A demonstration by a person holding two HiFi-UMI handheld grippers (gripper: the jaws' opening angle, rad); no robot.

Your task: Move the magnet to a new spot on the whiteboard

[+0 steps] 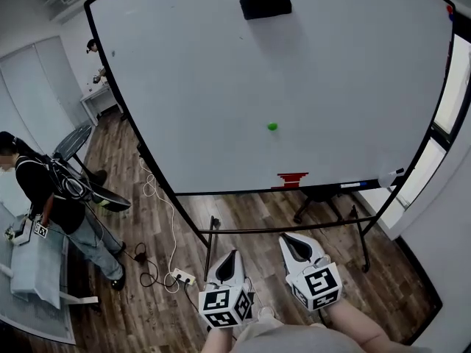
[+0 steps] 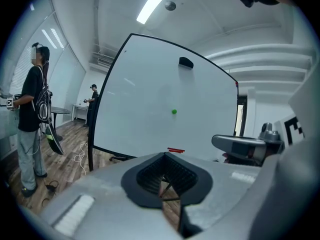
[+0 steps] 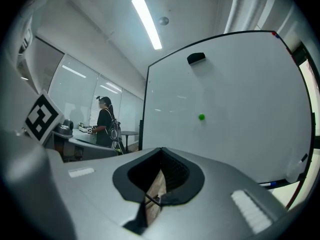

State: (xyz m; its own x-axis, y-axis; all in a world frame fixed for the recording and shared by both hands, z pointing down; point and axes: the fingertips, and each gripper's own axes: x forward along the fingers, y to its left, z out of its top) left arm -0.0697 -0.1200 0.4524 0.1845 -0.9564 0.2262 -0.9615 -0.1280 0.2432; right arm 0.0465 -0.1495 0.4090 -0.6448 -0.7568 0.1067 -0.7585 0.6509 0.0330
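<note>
Now both jaw pairs are pressed together and empty: the left gripper (image 1: 231, 256) and right gripper (image 1: 291, 241) sit side by side, near, well short of the whiteboard (image 1: 184, 87). One small round green magnet (image 1: 272, 126) sticks near the smooth board's middle, below one black eraser (image 1: 265, 4) at the top.

An office-like workroom: a big free-standing whiteboard (image 1: 221, 87) on a wood-plank floor (image 1: 243, 215), a white desk (image 1: 99, 98) and another person (image 1: 51, 197) to the whiteboard's left, and a strip light (image 3: 146, 21) on the ceiling above it.
</note>
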